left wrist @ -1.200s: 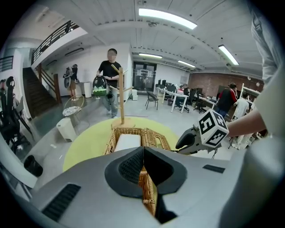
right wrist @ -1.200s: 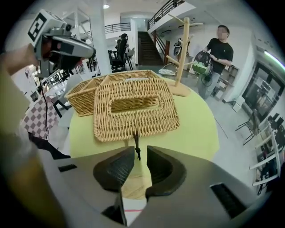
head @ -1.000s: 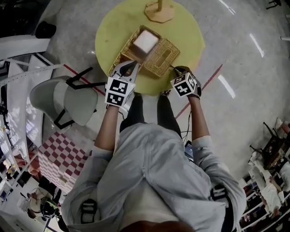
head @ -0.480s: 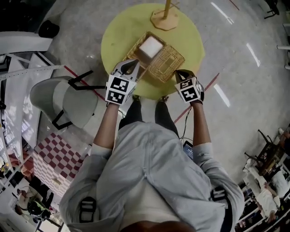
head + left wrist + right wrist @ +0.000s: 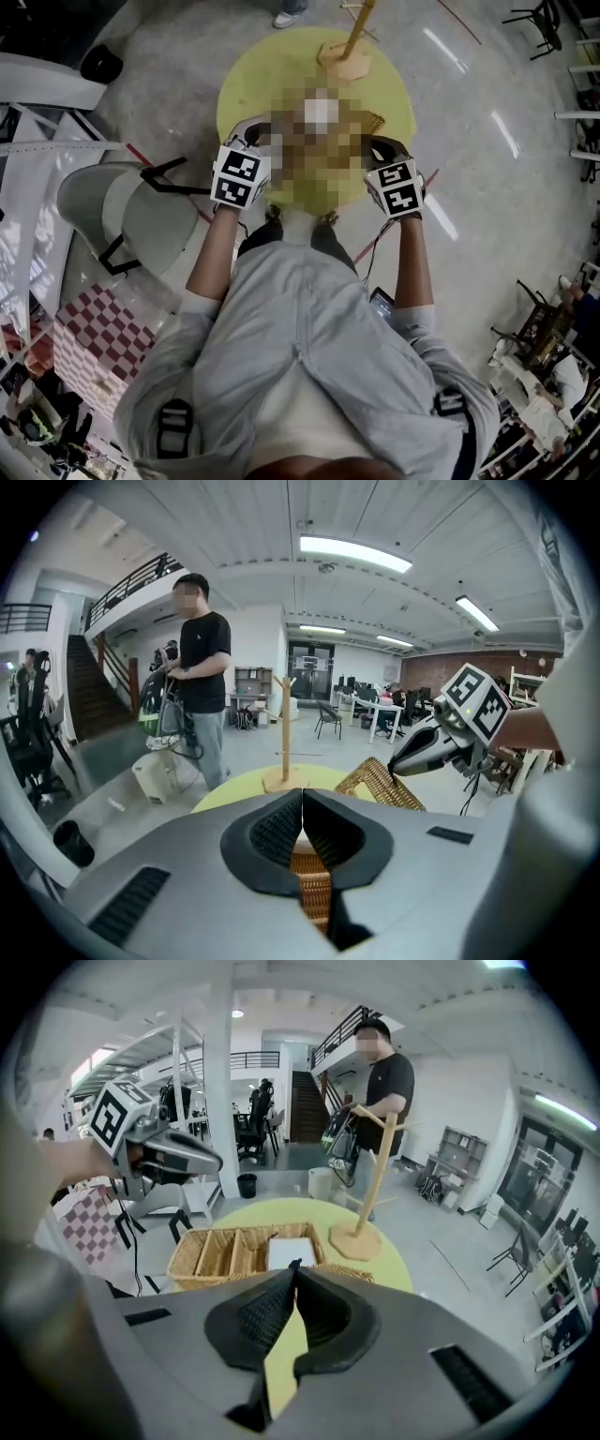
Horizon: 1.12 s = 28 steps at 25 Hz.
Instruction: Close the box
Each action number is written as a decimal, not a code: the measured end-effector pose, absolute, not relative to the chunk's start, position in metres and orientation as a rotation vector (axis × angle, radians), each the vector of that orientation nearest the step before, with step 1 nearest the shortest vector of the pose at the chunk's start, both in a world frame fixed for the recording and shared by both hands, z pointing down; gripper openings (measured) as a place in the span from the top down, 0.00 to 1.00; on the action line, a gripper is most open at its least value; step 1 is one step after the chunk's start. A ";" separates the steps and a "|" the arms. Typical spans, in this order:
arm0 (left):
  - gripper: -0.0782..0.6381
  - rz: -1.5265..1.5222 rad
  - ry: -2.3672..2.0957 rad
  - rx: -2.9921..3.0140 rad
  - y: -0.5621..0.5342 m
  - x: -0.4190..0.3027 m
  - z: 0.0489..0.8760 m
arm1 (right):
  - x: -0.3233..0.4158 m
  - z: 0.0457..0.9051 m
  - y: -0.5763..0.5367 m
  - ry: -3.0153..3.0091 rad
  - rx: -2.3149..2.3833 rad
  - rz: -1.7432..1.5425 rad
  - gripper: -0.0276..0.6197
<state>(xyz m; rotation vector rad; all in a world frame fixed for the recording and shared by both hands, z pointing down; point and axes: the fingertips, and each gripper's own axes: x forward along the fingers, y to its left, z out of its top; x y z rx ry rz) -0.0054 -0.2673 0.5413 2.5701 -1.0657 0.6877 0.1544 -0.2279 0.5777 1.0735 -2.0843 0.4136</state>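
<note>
The right gripper is pinched tight on the lid, holding it tilted up by its dark tab. The left gripper is clamped on the basket wall. Just beyond the right tips, one compartment holds a white block (dividers run to its left).

A tan woven wicker box with a matching lid sits on a pale yellow round counter. A white rectangular pad lies inside. A black-and-white marker cube shows nearby.
</note>
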 end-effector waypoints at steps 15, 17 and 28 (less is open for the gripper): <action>0.85 0.659 -1.142 2.534 -0.313 -0.085 0.537 | 0.047 0.572 -0.321 -2.149 0.997 0.337 0.91; 0.85 0.668 -1.144 2.523 -0.318 -0.094 0.542 | 0.038 0.584 -0.332 -2.140 0.985 0.348 0.91; 0.85 0.693 -1.167 2.455 -0.329 -0.125 0.563 | 0.007 0.652 -0.360 -2.049 0.861 0.369 0.91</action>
